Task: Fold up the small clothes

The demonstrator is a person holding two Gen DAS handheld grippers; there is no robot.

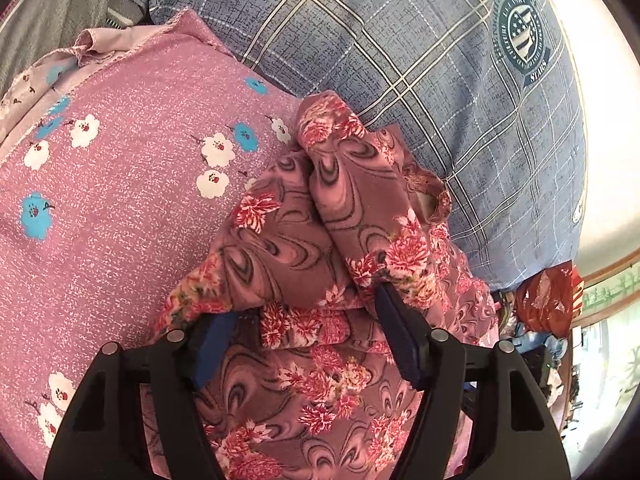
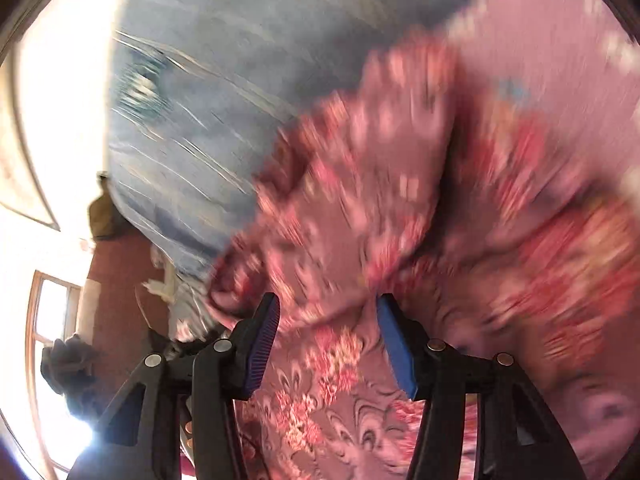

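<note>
A small mauve garment (image 1: pixel 304 216) with red flowers and swirl marks lies bunched on a pink flowered bedsheet (image 1: pixel 120 220). My left gripper (image 1: pixel 304 308) points down into it with its jaws wide apart. Folds of the cloth drape over both blue fingertips and hide the left tip, and no pad visibly presses on them. The right wrist view is motion-blurred. There the same garment (image 2: pixel 360 200) spreads under and ahead of my right gripper (image 2: pixel 328 304). Its jaws stand apart, and the fabric lies below them, not pinched.
A blue plaid quilt (image 1: pixel 420 60) with a round crest lies behind the garment, also seen as the blurred blue quilt (image 2: pixel 192 120). Grey cloth (image 1: pixel 40 12) sits at the far left. A red plastic bag (image 1: pixel 548 300) lies off the bed's edge. A window (image 2: pixel 52 312) shows at left.
</note>
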